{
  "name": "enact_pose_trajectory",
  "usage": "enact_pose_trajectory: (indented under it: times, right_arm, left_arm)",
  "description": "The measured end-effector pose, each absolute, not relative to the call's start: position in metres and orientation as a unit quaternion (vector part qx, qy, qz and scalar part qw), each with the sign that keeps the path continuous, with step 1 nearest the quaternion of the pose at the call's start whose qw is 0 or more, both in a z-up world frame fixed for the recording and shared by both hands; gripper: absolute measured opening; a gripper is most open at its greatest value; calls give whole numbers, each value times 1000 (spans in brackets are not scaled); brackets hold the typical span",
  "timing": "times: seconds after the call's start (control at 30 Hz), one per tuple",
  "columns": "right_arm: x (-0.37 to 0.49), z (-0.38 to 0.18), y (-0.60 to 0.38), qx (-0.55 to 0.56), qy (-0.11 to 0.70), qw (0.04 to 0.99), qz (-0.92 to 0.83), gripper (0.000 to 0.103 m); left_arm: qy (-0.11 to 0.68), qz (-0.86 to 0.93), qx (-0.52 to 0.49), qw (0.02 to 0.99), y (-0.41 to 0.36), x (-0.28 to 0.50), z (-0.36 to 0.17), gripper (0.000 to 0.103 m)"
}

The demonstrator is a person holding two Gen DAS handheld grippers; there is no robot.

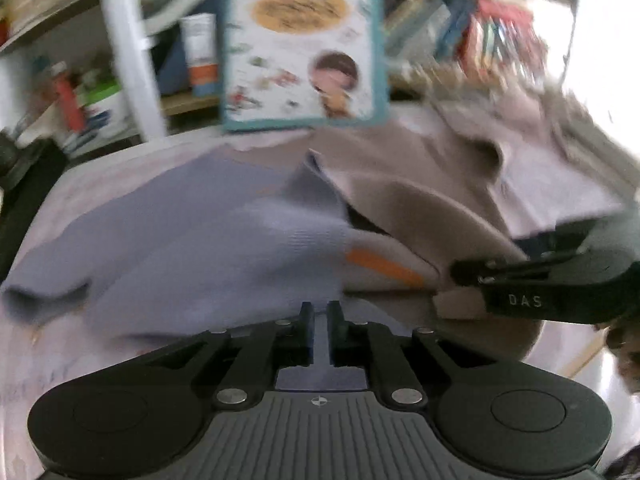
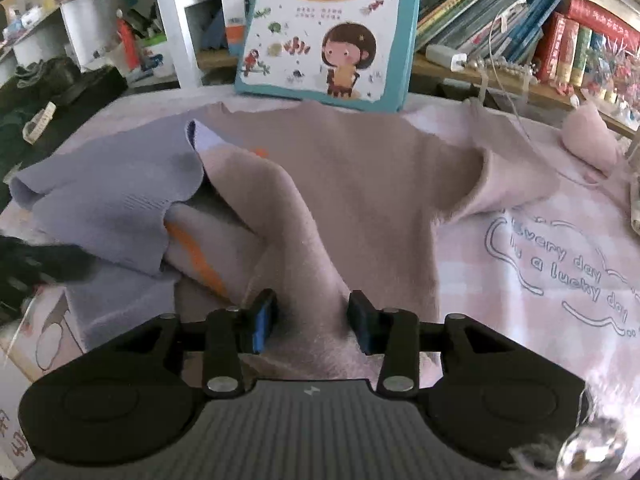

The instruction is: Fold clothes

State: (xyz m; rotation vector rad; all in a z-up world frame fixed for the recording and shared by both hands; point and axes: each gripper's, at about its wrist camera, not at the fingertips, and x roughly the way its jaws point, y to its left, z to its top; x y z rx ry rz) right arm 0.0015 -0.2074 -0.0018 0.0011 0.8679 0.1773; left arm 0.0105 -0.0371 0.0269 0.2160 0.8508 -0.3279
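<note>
A beige sweater [image 2: 360, 184] with a blue-grey sleeve part [image 2: 112, 192] and an orange stripe [image 2: 200, 260] lies rumpled on a pink cloth. My right gripper [image 2: 312, 316] is open at the near hem, and a raised ridge of beige fabric runs between its fingers. In the blurred left wrist view, my left gripper [image 1: 319, 320] is shut on the blue-grey part [image 1: 200, 240] at its near edge. The beige body [image 1: 400, 200] and the stripe [image 1: 384, 266] lie to its right. The right gripper [image 1: 468, 274] shows there from the side; the left gripper [image 2: 36, 268] is a dark blur.
A children's book [image 2: 332, 28] leans upright behind the sweater. A shelf of books [image 2: 520, 20] fills the back right. The pink checked cloth [image 2: 540, 264] with printed writing covers the table. A pink rolled item [image 2: 588, 140] sits at the far right, a white post [image 2: 176, 20] at the back left.
</note>
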Motion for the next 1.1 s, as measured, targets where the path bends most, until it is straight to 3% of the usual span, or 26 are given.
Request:
enact_pose_trajectory:
  times: [0.13, 0.3, 0.37, 0.43, 0.63, 0.7, 0.83, 1.1]
  right_arm:
    - [1, -4, -209, -13, 421, 901, 102, 41]
    - [0, -6, -212, -26, 421, 898, 125, 43]
    - [1, -7, -216, -29, 422, 895, 140, 44]
    - [1, -7, -219, -30, 422, 893, 156, 44]
    - [5, -10, -230, -34, 418, 886, 201, 45]
    - [6, -10, -232, -35, 416, 884, 211, 46]
    - [7, -10, -237, -33, 415, 880, 229, 46]
    - [8, -9, -252, -18, 420, 877, 234, 46]
  left_arm:
    - [412, -112, 182, 886, -69, 25, 5, 12]
    - [412, -63, 200, 887, -84, 28, 1, 15]
    - [416, -60, 190, 887, -89, 25, 3, 28]
    - [410, -49, 179, 893, -94, 21, 6, 47]
    - [408, -2, 193, 892, -105, 27, -5, 49]
    - [403, 20, 189, 896, -106, 33, -7, 47]
    - [402, 46, 154, 901, -100, 39, -3, 11]
    - [359, 122, 65, 923, -6, -38, 76, 9]
